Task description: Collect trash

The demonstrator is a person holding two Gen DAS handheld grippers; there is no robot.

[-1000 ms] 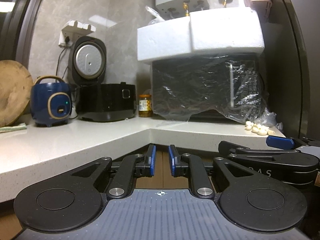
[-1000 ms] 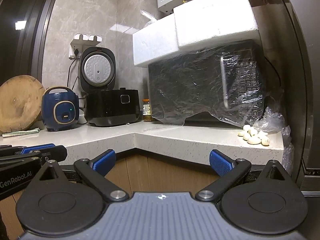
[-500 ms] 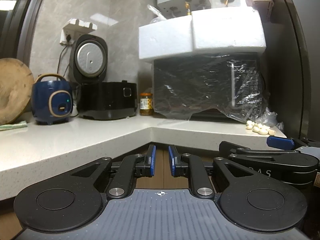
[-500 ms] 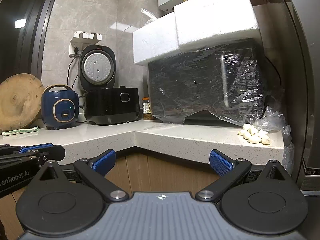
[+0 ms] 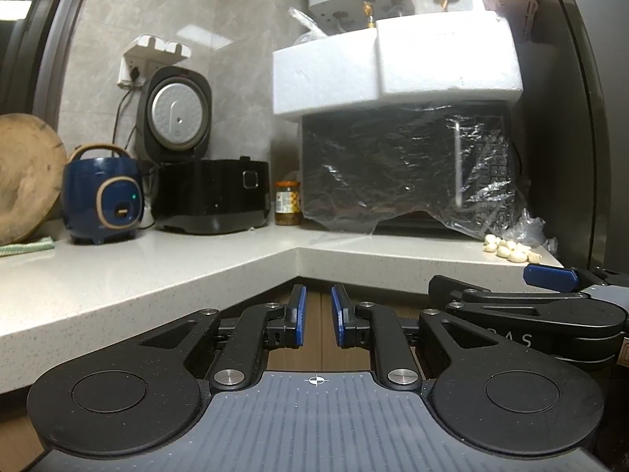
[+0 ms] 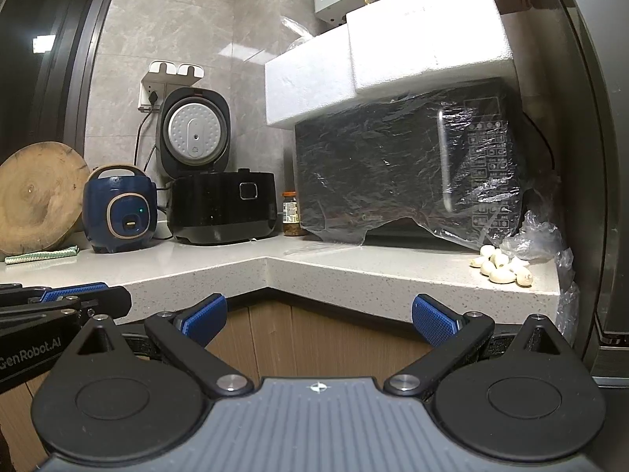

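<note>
A crumpled clear plastic bag (image 6: 534, 242) lies at the right end of the pale stone counter (image 6: 354, 271), with a small heap of garlic cloves (image 6: 501, 267) in front of it. The left wrist view shows the same bag (image 5: 528, 228) and cloves (image 5: 511, 249). My left gripper (image 5: 317, 320) hangs in front of the counter's inner corner, its blue pads a narrow gap apart with nothing between them. My right gripper (image 6: 318, 316) stands wide open and empty below the counter edge. Both are well short of the bag.
On the counter stand a film-wrapped black microwave (image 6: 393, 173) with white foam blocks (image 6: 393, 39) on top, a jar (image 6: 291, 214), a black cooker (image 6: 224, 208) with its lid up, a blue cooker (image 6: 122, 212), a round wooden board (image 6: 35, 196) and a green cloth (image 6: 39, 255).
</note>
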